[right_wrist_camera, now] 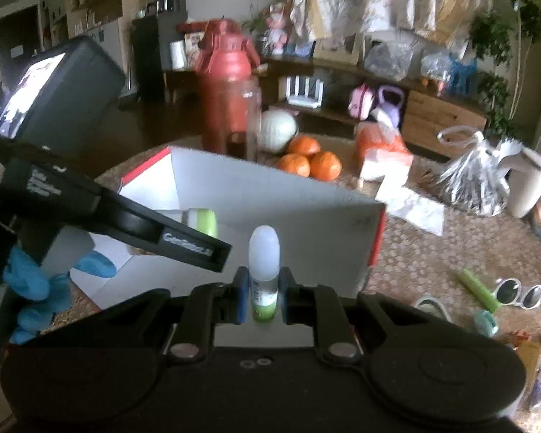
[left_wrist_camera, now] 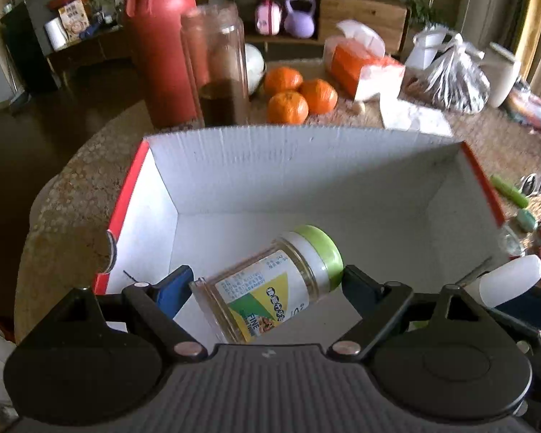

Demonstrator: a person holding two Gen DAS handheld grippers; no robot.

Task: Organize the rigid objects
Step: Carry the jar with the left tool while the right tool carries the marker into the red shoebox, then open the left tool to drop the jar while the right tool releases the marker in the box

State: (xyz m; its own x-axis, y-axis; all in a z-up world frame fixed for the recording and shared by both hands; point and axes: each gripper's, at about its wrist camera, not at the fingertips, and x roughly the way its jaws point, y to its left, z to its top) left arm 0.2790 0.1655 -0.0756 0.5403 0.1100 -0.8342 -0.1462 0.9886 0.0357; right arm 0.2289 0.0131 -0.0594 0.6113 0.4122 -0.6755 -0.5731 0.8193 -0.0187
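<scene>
1. Cluttered living-room furniture is seen behind a round, speckled counter point(left_wrist_camera: 487, 137), on which a red flask point(left_wrist_camera: 158, 43), a tall glass bottle point(left_wrist_camera: 220, 68) and three oranges point(left_wrist_camera: 299, 95) are stood toward the far edge.
2. Nearer the counter's front edge, an open white box point(left_wrist_camera: 270, 166) with red outer walls is set; its floor is bare apart from what is being lowered into it.
3. A clear glass jar point(left_wrist_camera: 270, 285) with a green lid is held tilted over the box floor, lid toward the right wall. It is judged stiff, fairly heavy for its size, smooth and breakable, so it is best gripped across the body or end to end and set down gently.
4. A small white-capped bottle point(right_wrist_camera: 264, 270) is held upright above the box's near wall. It is judged light, rigid plastic, narrow and prone to tipping; the lower body is the sound place to grip.
5. The left tool point(left_wrist_camera: 267, 285) is spread wide, its fingers pressed on the jar's base and lid, so the jar is grasped lengthwise.
6. The right tool point(right_wrist_camera: 263, 299) is nearly closed, clamped on the small bottle's labelled lower part.
</scene>
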